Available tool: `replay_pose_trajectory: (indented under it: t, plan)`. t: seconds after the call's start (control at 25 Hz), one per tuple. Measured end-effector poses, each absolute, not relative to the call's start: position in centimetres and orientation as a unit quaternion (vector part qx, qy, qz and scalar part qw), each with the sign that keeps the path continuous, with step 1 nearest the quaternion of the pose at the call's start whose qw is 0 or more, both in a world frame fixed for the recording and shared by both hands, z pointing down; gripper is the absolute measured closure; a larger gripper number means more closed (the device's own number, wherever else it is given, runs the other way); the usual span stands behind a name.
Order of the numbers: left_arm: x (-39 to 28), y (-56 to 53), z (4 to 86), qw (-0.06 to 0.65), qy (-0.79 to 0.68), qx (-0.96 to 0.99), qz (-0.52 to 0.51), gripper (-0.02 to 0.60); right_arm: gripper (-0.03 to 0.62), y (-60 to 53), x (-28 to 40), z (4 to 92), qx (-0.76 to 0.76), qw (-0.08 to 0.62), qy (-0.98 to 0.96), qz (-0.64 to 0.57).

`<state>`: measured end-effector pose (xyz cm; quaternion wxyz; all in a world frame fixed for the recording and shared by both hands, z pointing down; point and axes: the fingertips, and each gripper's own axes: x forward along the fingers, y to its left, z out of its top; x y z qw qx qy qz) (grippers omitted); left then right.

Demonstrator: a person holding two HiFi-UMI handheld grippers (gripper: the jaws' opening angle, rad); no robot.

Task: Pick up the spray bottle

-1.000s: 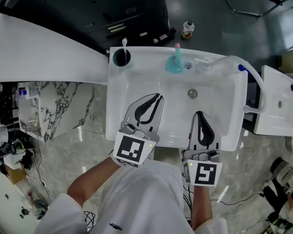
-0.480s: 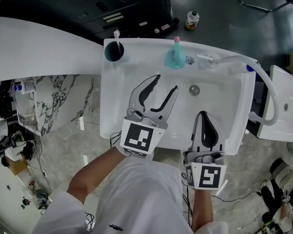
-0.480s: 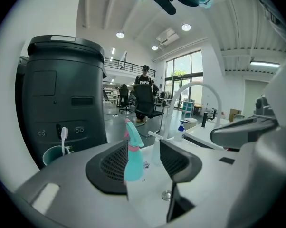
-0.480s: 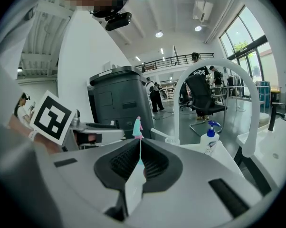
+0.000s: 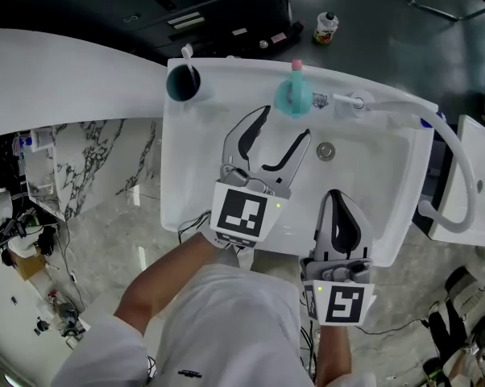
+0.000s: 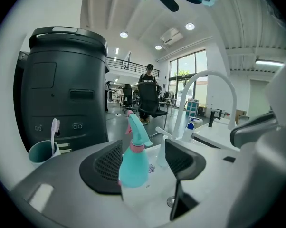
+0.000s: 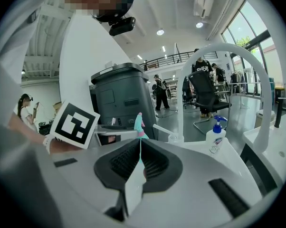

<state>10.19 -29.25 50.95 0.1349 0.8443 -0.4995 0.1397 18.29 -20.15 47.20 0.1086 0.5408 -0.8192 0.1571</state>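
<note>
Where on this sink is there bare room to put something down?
Free: the back rim between the toothbrush cup and the spray bottle, and the basin floor right of the drain. Crowded: the back right corner, with faucet and hose, and mid-basin, where the left gripper, jaws just opening and empty, points at the bottle.

No legible text, label, brand or number anywhere

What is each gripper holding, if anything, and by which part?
Nothing. The left gripper has just been opening, jaws apart, the bottle ahead untouched; the right gripper is shut and empty.
</note>
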Motion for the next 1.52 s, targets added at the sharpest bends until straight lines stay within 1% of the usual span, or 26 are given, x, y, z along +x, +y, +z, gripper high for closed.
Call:
replay_pose_trajectory:
  t: [0.24, 0.6, 0.92, 0.96, 1.04, 1.08, 1.16, 1.32, 1.52]
  plan:
    - [10.3, -31.0, 52.4, 0.135, -0.504, 0.841, 0.141, 0.305, 0.586, -20.2, 18.5, 48.4, 0.539, 0.115, -0.817, 0.168]
    - [11.3, -32.8, 53.6, 0.122, -0.516, 0.837, 0.131, 0.305, 0.588, -20.2, 18.3, 49.1, 0.536, 0.124, -0.819, 0.166]
    - [11.4, -34.1, 54.2, 0.125, -0.523, 0.833, 0.130, 0.307, 0.586, -20.0, 18.3, 49.6, 0.546, 0.116, -0.809, 0.181]
    - [11.3, -34.2, 54.1, 0.121, -0.524, 0.833, 0.130, 0.312, 0.586, -20.0, 18.2, 49.7, 0.546, 0.117, -0.809, 0.182]
    - [11.3, -34.3, 53.9, 0.111, -0.530, 0.830, 0.131, 0.356, 0.587, -19.9, 18.2, 49.7, 0.546, 0.118, -0.809, 0.182]
    - [11.2, -34.3, 53.9, 0.105, -0.534, 0.828, 0.134, 0.369, 0.586, -19.9, 18.2, 49.7, 0.547, 0.118, -0.809, 0.181]
    - [11.0, -34.3, 53.8, 0.095, -0.541, 0.823, 0.145, 0.430, 0.588, -19.8, 18.4, 49.6, 0.550, 0.118, -0.807, 0.180]
    - [10.7, -34.3, 53.8, 0.092, -0.547, 0.816, 0.163, 0.446, 0.588, -19.7, 18.7, 49.3, 0.557, 0.115, -0.803, 0.178]
    - [10.4, -33.7, 53.7, 0.089, -0.548, 0.816, 0.161, 0.449, 0.587, -19.3, 18.4, 49.1, 0.560, 0.114, -0.801, 0.177]
